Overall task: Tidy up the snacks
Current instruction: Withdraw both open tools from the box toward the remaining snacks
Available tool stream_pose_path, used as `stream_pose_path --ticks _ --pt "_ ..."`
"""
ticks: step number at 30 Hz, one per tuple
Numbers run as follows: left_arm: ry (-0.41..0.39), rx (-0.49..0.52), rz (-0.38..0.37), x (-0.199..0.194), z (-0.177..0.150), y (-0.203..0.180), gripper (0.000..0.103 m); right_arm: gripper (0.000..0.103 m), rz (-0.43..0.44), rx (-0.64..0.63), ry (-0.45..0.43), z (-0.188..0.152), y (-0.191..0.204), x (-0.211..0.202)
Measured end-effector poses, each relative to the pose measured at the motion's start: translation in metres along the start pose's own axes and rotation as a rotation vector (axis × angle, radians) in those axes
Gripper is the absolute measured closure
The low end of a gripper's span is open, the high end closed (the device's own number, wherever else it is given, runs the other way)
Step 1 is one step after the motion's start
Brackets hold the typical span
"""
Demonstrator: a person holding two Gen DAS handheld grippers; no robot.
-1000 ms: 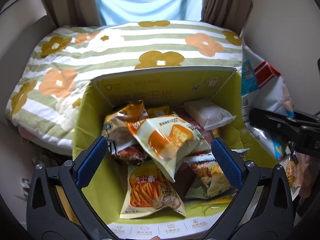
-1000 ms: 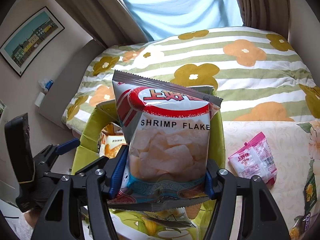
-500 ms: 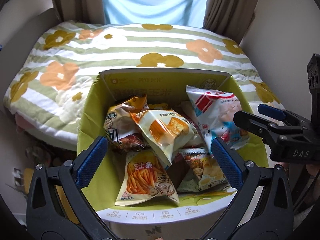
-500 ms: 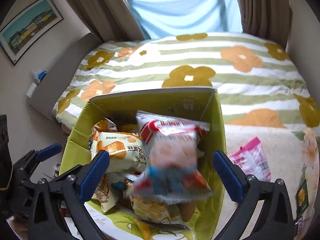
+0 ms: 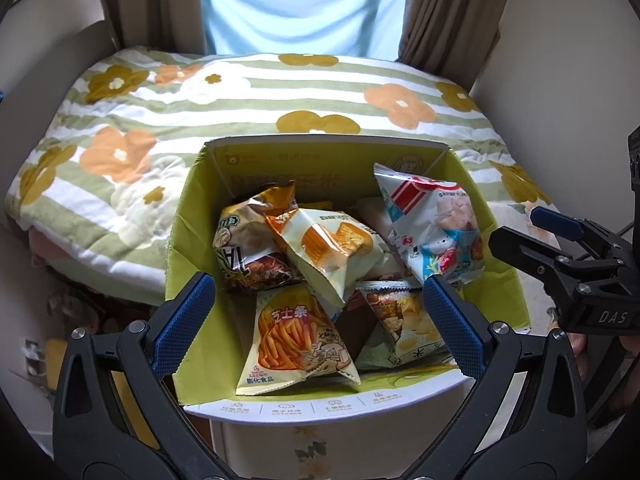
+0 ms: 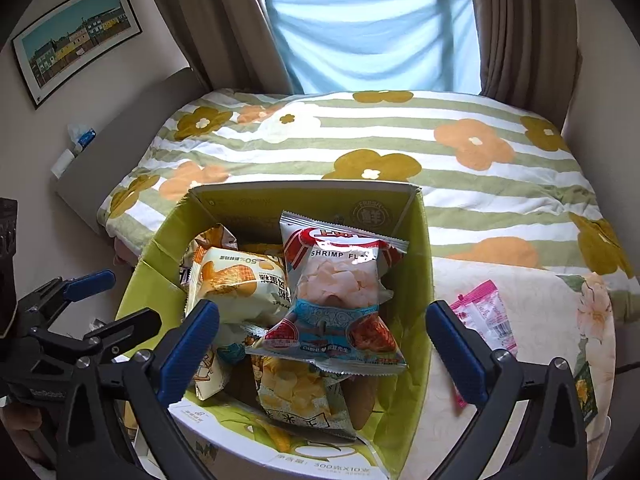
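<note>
Right gripper [image 6: 320,340] spread wide and empty, shrimp flakes bag [image 6: 336,300] lying just beyond and between its jaws, atop other snack packets in green carton [image 6: 412,320], left gripper [image 5: 316,320] likewise spread, pink packet [image 6: 484,320] outside right jaw.

Left gripper [image 5: 316,320]: fingers spread wide, nothing between them, lower centre of frame. Right gripper [image 6: 322,338]: fingers likewise spread wide, empty; its body at right edge of left view.

A home bedroom: a flower-patterned quilt [image 6: 360,144] covers the bed, with curtains [image 6: 516,28] and a framed picture [image 6: 76,36].
</note>
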State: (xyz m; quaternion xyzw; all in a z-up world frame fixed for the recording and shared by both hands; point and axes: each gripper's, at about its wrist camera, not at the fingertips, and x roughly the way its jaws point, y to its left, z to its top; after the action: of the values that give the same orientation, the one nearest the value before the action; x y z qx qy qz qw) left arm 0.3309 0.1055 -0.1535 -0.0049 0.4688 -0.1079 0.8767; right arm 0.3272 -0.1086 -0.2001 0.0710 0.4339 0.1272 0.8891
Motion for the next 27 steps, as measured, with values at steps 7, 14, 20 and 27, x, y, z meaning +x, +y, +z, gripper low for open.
stream_pose_path --ticks 7,14,20,27 --pt "-0.039 0.022 -0.029 -0.018 -0.002 -0.025 0.000 0.000 -0.043 0.029 -0.033 -0.005 -0.014 -0.036" --pt "-0.099 0.045 -0.045 -0.040 -0.009 -0.071 0.000 0.000 -0.106 0.023 -0.091 -0.017 -0.051 -0.091" --pt "-0.100 0.054 -0.102 -0.046 -0.028 -0.135 0.000 0.000 -0.160 0.009 -0.073 -0.047 -0.099 -0.133" --pt "-0.054 0.106 -0.192 -0.036 -0.060 -0.219 0.000 0.000 -0.181 0.018 -0.086 -0.088 -0.163 -0.184"
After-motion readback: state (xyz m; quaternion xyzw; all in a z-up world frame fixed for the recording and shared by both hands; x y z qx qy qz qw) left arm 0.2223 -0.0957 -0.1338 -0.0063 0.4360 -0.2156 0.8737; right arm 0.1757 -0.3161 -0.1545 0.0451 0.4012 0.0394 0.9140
